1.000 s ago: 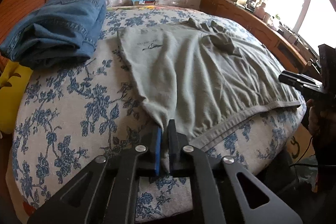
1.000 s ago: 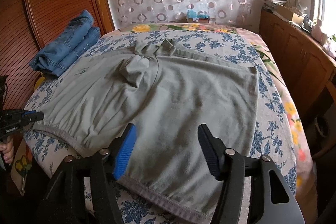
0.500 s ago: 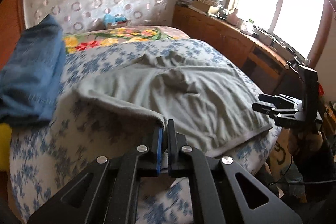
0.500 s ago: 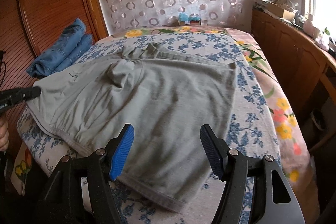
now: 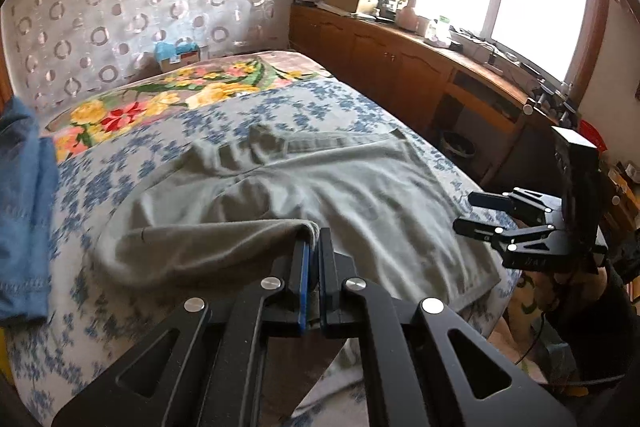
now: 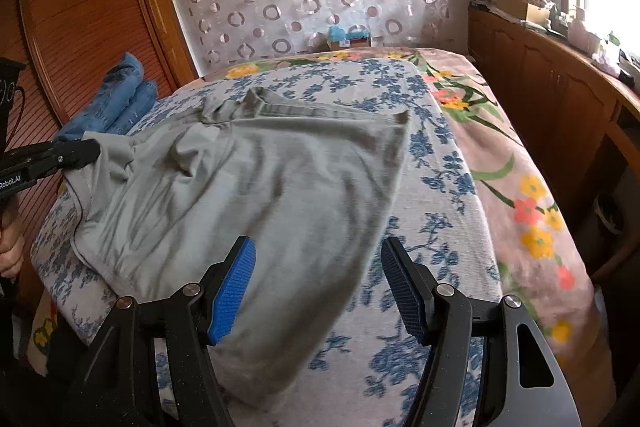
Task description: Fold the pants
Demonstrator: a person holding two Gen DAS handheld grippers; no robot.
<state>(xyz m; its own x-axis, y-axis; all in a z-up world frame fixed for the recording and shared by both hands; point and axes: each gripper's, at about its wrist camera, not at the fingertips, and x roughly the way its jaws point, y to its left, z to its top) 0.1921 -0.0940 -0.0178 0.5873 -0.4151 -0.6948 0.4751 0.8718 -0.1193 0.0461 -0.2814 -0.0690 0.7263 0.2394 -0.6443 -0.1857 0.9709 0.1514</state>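
Observation:
Grey-green pants (image 5: 320,195) lie spread on the bed; they also show in the right wrist view (image 6: 260,187). My left gripper (image 5: 314,239) is shut on a corner of the pants at their near left edge and holds it lifted, so the cloth folds over toward the middle. It shows from the side in the right wrist view (image 6: 86,151). My right gripper (image 6: 318,267) is open and empty, hovering over the near right edge of the pants. In the left wrist view it (image 5: 472,213) sits at the right, beyond the bed's edge.
The bed has a blue-flowered cover (image 6: 432,195) over a bright floral blanket (image 6: 520,187). Folded blue jeans (image 6: 116,103) lie at the far left. A wooden cabinet (image 5: 400,67) runs along the right under the window. A wooden wardrobe (image 6: 80,7) stands on the left.
My left gripper has lifted the pants corner and carried it inward over the bed. The cloth now folds over itself. My right gripper stays open and has shifted right along the near edge.

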